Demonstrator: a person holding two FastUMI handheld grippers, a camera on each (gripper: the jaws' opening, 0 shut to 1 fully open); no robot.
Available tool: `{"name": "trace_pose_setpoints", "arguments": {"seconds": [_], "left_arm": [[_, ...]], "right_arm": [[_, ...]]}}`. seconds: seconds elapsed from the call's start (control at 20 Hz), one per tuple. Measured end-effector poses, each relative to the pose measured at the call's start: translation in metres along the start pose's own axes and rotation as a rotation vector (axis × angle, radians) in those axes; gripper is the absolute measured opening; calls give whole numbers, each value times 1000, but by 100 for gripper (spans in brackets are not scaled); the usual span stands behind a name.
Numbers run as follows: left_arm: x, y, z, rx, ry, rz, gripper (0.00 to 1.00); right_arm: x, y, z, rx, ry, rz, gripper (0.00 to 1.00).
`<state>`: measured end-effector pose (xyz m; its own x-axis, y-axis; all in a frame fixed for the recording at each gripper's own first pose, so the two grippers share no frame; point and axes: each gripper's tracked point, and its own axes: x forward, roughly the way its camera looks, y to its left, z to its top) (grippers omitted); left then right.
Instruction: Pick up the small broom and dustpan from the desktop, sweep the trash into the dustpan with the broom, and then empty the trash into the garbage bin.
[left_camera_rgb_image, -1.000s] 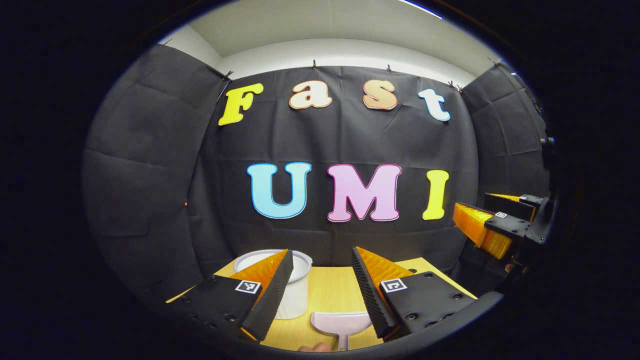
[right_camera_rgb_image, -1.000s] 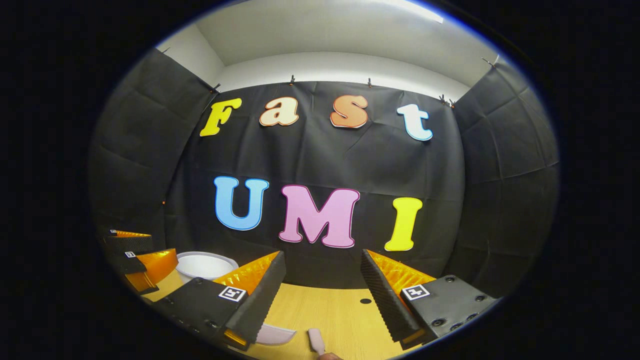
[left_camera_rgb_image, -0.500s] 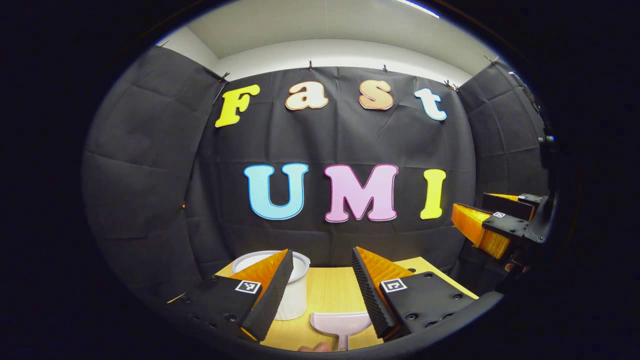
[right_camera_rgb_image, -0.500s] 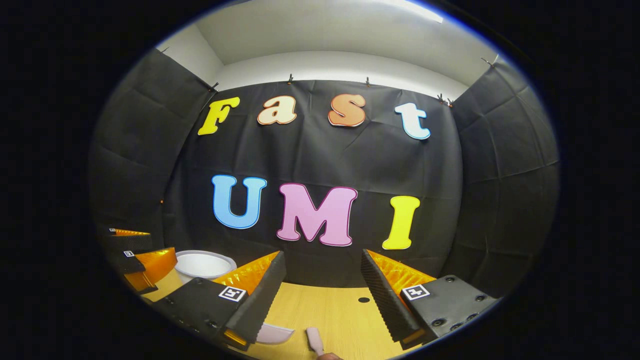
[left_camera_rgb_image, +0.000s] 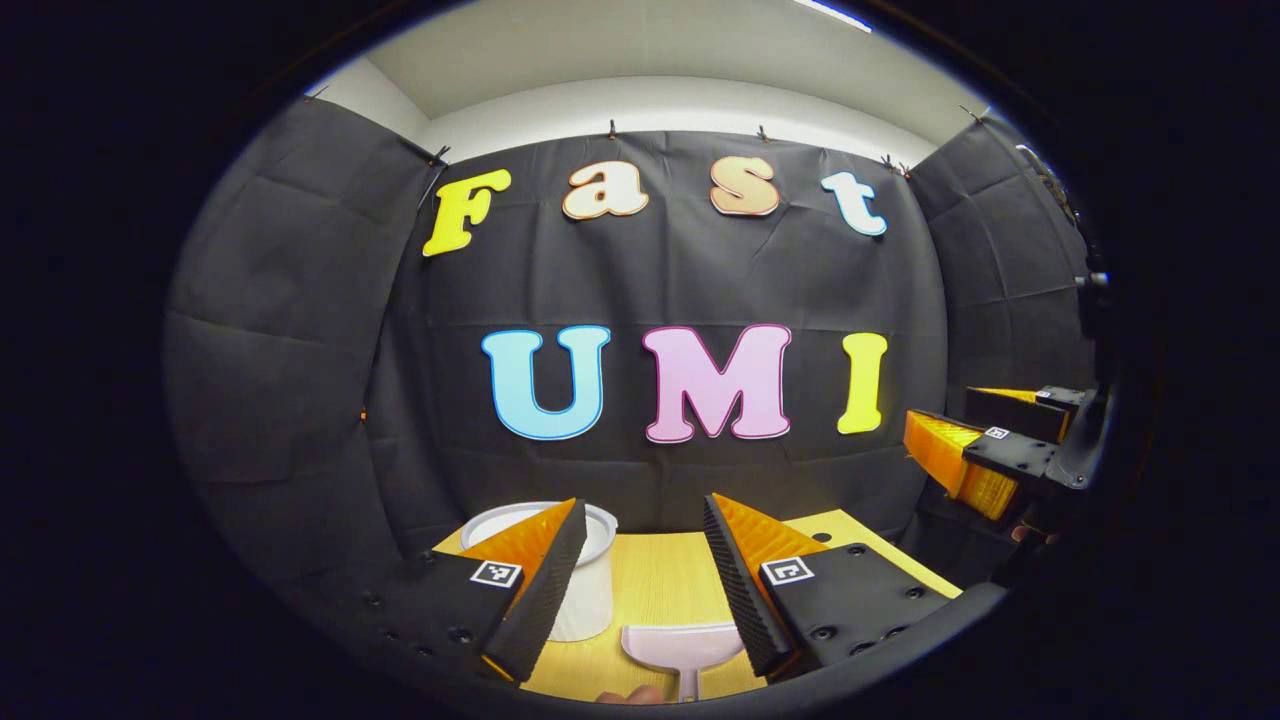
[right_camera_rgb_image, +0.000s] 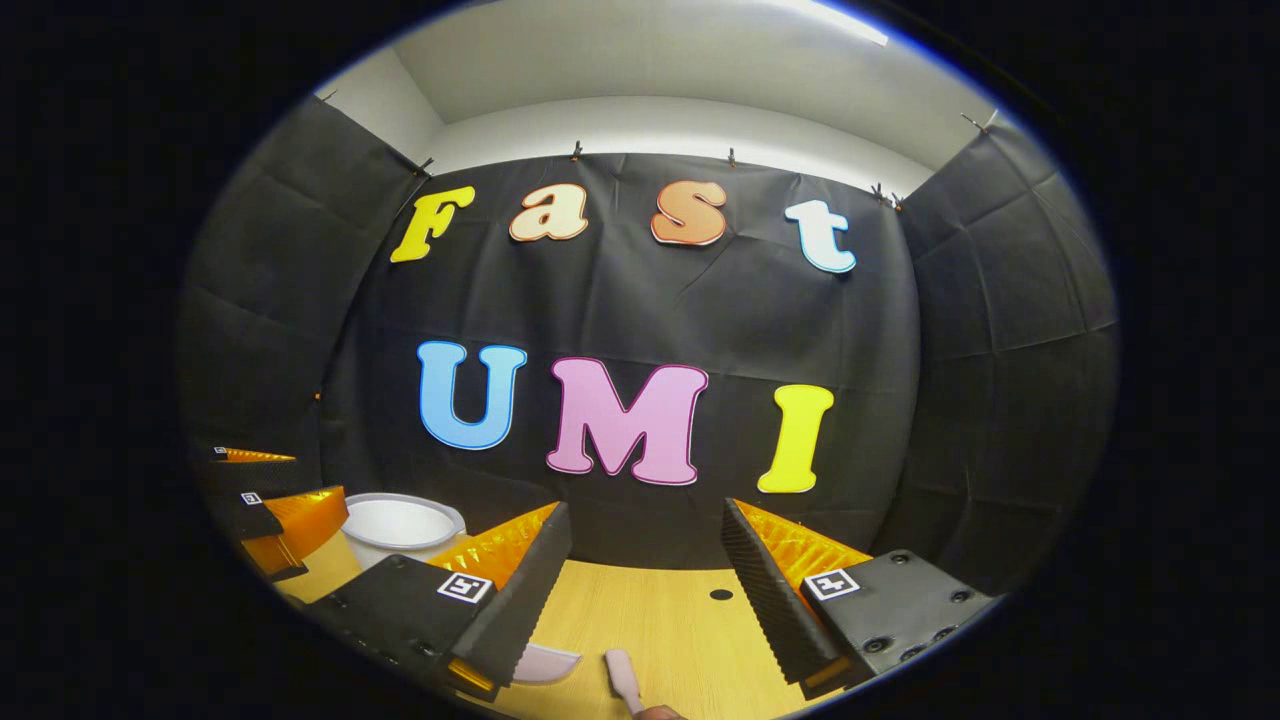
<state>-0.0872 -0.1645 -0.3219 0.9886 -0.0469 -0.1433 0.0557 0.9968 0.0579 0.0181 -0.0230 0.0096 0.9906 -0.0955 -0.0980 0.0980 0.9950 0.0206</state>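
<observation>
Legible text: none; square black-and-white coded markers on left gripper (left_camera_rgb_image: 640, 585) and right gripper (right_camera_rgb_image: 645, 590) fingers, unreadable.

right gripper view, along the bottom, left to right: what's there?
Left gripper → white garbage bin → pale dustpan → pink broom handle → small dark hole in the desktop. The right gripper's own open jaws frame the dustpan and handle.

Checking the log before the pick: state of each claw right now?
Left claw: open, holding nothing, above the dustpan.
Right claw: open, holding nothing, above the wooden desktop.
</observation>
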Motion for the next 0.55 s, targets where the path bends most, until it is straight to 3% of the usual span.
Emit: {"name": "trace_pose_setpoints", "arguments": {"seconds": [0.5,0.55], "left_arm": [[6,4,-5,-6,10,8,70],[8,4,-5,3,15,9,70]], "right_arm": [[1,1,-2,1,1,-2,92],[1,0,-2,6,2,-2,97]]}}
